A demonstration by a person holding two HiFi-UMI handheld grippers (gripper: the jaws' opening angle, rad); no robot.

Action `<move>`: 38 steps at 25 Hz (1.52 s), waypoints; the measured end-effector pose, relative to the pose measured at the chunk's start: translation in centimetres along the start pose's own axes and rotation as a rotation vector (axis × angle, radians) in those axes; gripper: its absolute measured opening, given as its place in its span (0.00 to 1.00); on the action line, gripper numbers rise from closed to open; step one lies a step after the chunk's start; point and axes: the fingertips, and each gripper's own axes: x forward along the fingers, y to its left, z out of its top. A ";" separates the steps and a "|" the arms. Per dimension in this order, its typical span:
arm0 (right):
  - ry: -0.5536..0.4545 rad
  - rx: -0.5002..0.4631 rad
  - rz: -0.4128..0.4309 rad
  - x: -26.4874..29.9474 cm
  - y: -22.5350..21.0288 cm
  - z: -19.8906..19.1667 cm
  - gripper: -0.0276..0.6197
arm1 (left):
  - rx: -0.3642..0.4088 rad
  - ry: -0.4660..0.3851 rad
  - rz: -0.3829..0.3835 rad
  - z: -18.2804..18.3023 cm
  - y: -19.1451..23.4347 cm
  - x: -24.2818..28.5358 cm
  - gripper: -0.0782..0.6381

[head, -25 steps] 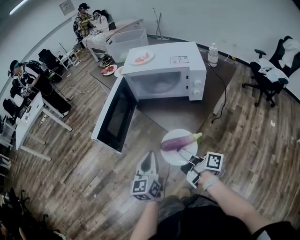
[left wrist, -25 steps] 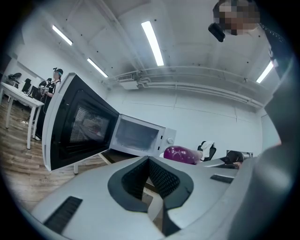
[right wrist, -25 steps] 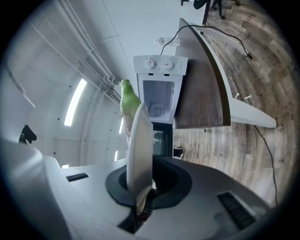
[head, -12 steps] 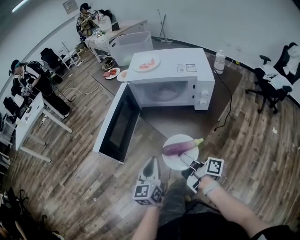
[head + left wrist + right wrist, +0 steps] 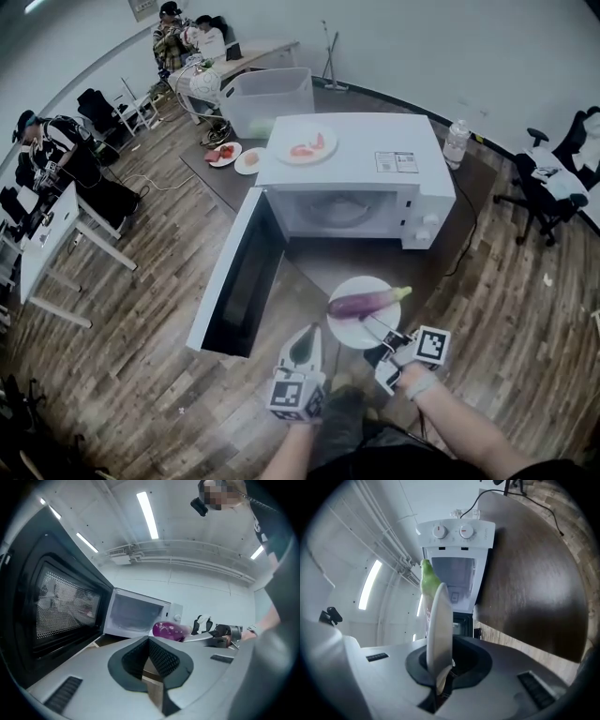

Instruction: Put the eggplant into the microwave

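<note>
A purple eggplant [image 5: 361, 302] with a green stem lies on a white plate [image 5: 352, 330]. My right gripper [image 5: 378, 328] is shut on the plate's near rim and holds it level in front of the white microwave [image 5: 356, 164]. The microwave's door [image 5: 234, 281] stands swung open to the left, and its cavity [image 5: 342, 211] is bare. In the right gripper view the plate [image 5: 439, 630] shows edge-on between the jaws, with the eggplant's stem [image 5: 429, 581] beyond. My left gripper [image 5: 307, 336] hovers left of the plate, shut with nothing in it. From the left gripper view the eggplant [image 5: 168, 631] shows before the cavity.
The microwave stands on a dark brown table [image 5: 375, 253]. On top of it lies a plate of red food [image 5: 305, 145]. A water bottle [image 5: 457, 142], a clear plastic bin [image 5: 265, 98] and two small plates [image 5: 225, 153] stand behind. People sit at far left, and an office chair [image 5: 544, 187] is at right.
Both grippers, and the plate with the eggplant, have come nearer the microwave's open front. The right grip on the plate is unchanged, and the left jaws stay shut.
</note>
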 end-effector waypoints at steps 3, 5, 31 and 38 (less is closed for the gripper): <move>-0.018 0.011 0.001 1.7 -0.6 1.0 0.05 | 0.001 0.008 -0.017 -0.3 1.2 1.2 0.11; -0.030 0.018 0.001 2.8 -1.0 1.8 0.05 | -0.001 0.014 -0.033 -0.4 1.6 2.1 0.11; -0.158 0.054 -0.021 13.2 -6.0 11.5 0.06 | -0.040 0.060 -0.108 -2.7 6.2 12.6 0.11; -0.163 0.081 -0.031 14.7 -6.7 12.6 0.05 | -0.020 0.035 -0.107 -2.1 6.4 14.9 0.11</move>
